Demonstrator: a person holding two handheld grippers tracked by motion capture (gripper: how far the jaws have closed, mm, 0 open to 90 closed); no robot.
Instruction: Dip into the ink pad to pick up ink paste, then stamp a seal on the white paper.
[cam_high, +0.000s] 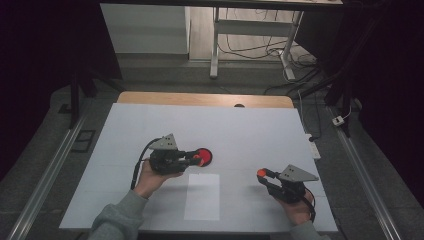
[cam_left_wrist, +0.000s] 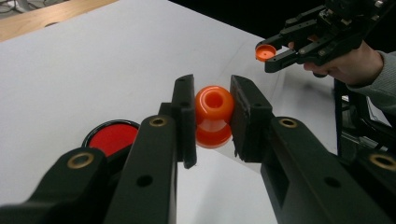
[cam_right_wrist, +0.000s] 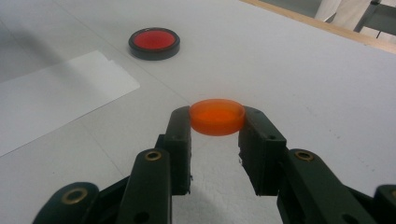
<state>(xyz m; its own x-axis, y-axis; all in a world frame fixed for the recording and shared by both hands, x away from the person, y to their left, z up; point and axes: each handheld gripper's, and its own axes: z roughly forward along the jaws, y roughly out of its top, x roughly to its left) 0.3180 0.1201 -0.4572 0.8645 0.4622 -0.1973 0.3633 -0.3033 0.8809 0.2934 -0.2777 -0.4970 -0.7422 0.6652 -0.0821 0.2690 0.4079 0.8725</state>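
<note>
Here, left gripper (cam_left_wrist: 213, 116) clamped on an orange spool (cam_left_wrist: 214, 115) between its jaws, right gripper (cam_right_wrist: 217, 122) pinching an orange cap (cam_right_wrist: 217, 116) at its jaw tips, red disc (cam_right_wrist: 154, 43) well beyond them.

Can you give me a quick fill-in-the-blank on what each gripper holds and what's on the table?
1. The left gripper is shut on an orange ____-shaped piece.
2. The right gripper clamps a flat orange ____ by its rim.
3. The black-rimmed dish on the white table has a ____ centre.
4. A white sheet lies flat on the table, ____ the two grippers.

Missing words: spool; cap; red; between
</note>
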